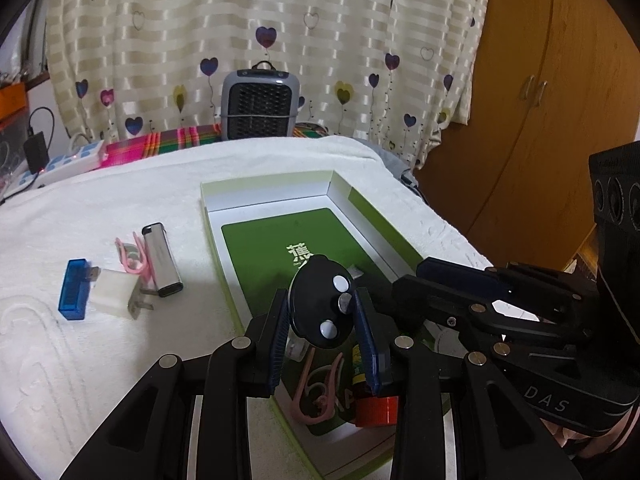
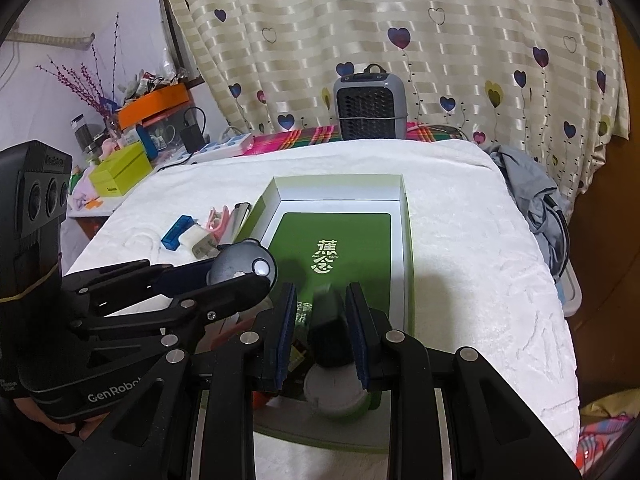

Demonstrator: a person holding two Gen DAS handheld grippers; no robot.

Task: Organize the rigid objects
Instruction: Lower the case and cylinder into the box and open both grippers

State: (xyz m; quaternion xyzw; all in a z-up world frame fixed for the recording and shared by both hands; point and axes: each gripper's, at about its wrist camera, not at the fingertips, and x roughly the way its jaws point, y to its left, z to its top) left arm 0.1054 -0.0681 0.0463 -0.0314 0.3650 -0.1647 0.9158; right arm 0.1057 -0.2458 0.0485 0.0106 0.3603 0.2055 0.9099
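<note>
A white towel (image 1: 120, 360) is spread over the table, and a shallow green-lined box (image 2: 404, 216) is set on it. Above the box, a black disc-shaped gadget with silver studs (image 1: 320, 304) is pinched between the pads of the left gripper (image 1: 324, 344). A dark rectangular block (image 2: 330, 328) is clamped in the right gripper (image 2: 326, 336), also over the box. On the towel left of the box lie a silver lighter (image 1: 162, 258), a white plug adapter (image 1: 114, 290), a blue USB stick (image 1: 74, 290) and a pink clip (image 1: 134, 256), clustered together.

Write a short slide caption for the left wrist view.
Left gripper holds a black disc over the green box; lighter and USB stick wait on the towel.
</note>
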